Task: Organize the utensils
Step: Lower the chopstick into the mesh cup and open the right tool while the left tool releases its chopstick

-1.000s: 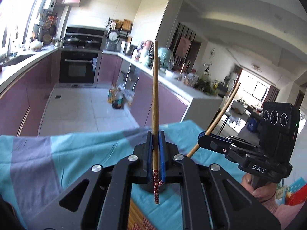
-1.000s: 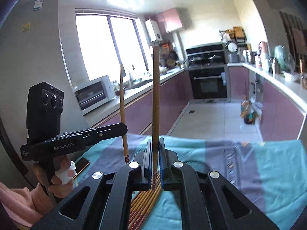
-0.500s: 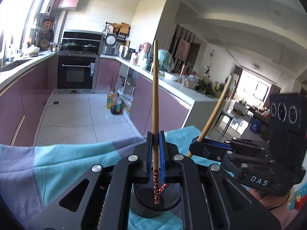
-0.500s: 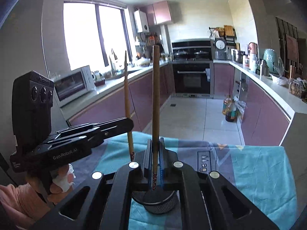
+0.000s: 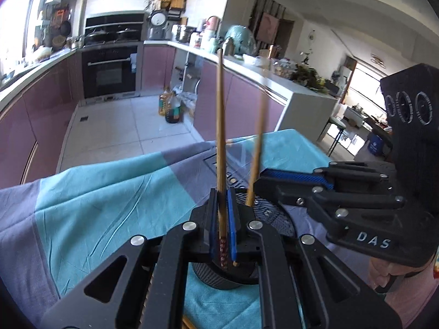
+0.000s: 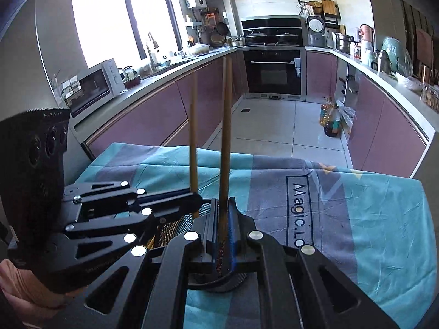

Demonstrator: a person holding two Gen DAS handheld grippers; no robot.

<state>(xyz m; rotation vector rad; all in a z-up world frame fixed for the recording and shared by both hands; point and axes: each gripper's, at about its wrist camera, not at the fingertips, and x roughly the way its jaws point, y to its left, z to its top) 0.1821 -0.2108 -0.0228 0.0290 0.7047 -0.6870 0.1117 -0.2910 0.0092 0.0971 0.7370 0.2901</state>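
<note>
My left gripper is shut on a wooden chopstick held upright, its red patterned end over the black mesh holder. My right gripper is shut on a second wooden chopstick, also upright over the same holder. Each gripper shows in the other's view: the right gripper with its chopstick, and the left gripper with its chopstick. Both chopsticks' lower ends reach into the holder's mouth.
The holder stands on a table with a teal and grey cloth. More chopsticks lie below the grippers. Behind are the tiled kitchen floor, purple cabinets, an oven and oil bottles.
Both grippers have tipped forward and come together over the black holder. The two chopsticks now stand side by side with their lower ends in its mouth.
</note>
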